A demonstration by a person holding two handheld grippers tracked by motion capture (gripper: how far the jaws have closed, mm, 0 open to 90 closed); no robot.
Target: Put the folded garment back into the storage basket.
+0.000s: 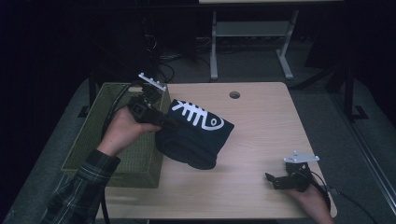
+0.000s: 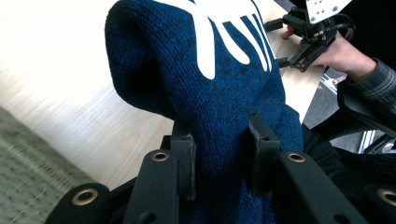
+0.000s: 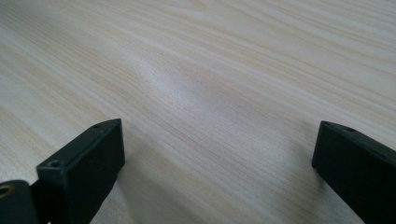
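Observation:
A folded dark blue knit garment (image 1: 196,135) with a white fish-skeleton print hangs partly lifted over the wooden table (image 1: 252,135), beside the green basket (image 1: 95,140). My left gripper (image 1: 163,122) is shut on its left edge; in the left gripper view both pads pinch the blue knit (image 2: 224,112) between the jaws. My right gripper (image 1: 275,179) rests near the table's front right corner, jaws wide apart. In the right gripper view bare wood (image 3: 210,93) lies between its fingertips (image 3: 93,154). In the left gripper view the right gripper (image 2: 280,42) sits far off in the person's hand.
The green woven basket stands off the table's left edge. A round cable hole (image 1: 234,94) is near the far edge. A white desk frame (image 1: 250,42) and cables lie on the dark floor behind.

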